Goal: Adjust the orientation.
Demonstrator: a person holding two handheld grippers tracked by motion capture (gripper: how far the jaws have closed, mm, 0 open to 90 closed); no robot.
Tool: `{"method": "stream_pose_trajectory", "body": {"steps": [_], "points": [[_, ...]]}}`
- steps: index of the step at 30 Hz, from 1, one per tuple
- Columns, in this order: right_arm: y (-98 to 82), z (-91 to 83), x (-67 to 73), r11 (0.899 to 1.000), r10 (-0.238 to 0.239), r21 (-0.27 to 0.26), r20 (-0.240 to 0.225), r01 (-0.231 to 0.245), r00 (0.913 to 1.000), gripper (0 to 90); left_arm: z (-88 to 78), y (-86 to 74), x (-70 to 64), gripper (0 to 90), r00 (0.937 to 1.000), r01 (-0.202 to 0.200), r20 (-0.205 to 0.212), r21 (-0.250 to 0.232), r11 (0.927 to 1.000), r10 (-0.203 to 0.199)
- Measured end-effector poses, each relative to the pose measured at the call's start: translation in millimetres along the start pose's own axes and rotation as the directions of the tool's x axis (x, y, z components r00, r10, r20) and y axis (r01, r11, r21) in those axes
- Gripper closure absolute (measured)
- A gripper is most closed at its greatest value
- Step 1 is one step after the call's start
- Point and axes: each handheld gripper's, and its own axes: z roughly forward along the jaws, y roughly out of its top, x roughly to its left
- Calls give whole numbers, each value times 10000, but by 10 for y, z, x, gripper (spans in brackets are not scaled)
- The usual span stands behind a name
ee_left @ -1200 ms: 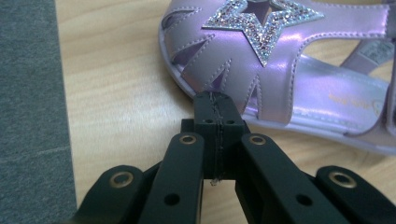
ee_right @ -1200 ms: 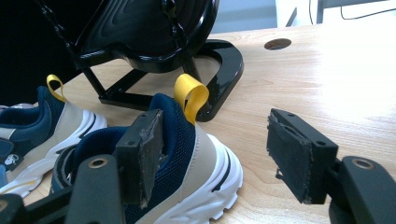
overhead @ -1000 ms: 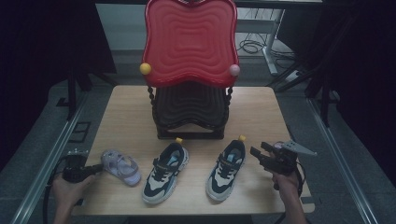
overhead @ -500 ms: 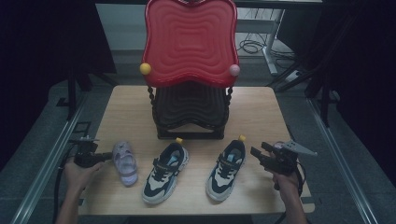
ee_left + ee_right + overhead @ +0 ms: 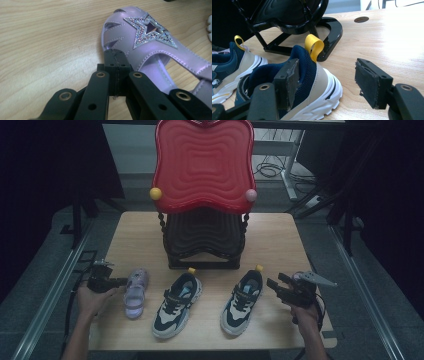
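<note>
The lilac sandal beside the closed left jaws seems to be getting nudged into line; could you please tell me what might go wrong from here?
1. The left gripper is shut with its tip against the side of the lilac sandal, not holding it, so a push may spin the sandal rather than slide it.
2. The left sneaker lies close by; a hard push could knock the sandal into it.
3. The right gripper is open beside the heel of the right sneaker and could bump it askew.

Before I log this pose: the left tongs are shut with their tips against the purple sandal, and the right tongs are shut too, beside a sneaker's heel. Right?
Not quite. The right tongs are open, as the right gripper view shows, beside the sneaker. The left tongs are shut against the purple sandal.
</note>
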Motion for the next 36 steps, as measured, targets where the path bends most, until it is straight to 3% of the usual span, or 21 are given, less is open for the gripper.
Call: {"method": "stream_pose_trajectory", "body": {"steps": [6, 16, 18, 19, 21, 27, 29, 31, 36], "points": [[0, -8, 0, 10000, 17, 6, 27, -17, 10000, 362, 61, 86, -66, 897, 9983, -533, 237, 107, 9985, 530], [-10, 7, 8, 10000, -10, 68, 19, 9, 10000, 364, 124, 149, -122, 897, 9952, -923, 339, 159, 9956, 918], [-11, 10, 11, 9999, -35, 98, 5, 35, 10000, 364, 127, 146, -136, 897, 9934, -1100, 324, 106, 9939, 1096], [-12, 10, 10, 10000, -27, 85, 33, 27, 10000, 364, 134, 142, -163, 897, 9890, -1388, 515, 20, 9903, 1386], [-11, 7, 8, 10000, 6, 88, 38, -6, 10000, 364, 155, 148, -199, 897, 9857, -1586, 575, -14, 9873, 1584], [-11, -1, 6, 10000, 13, 84, 53, -13, 10000, 364, 150, 150, -177, 896, 9878, -1399, 689, -34, 9902, 1398], [-12, -5, -1, 10000, 14, 80, 71, -14, 10000, 364, 116, 135, -170, 882, 9882, -1332, 703, -392, 9903, 1357], [-11, -17, -10, 10000, 19, 75, 76, -20, 10000, 364, -34, 134, -219, 874, 9859, -1393, 768, -1186, 9831, 1490], [-11, -26, -17, 9999, 89, 71, 89, -90, 9999, 364, -201, 147, -280, 842, 9886, -1214, 689, -1610, 9795, 1338]]}}
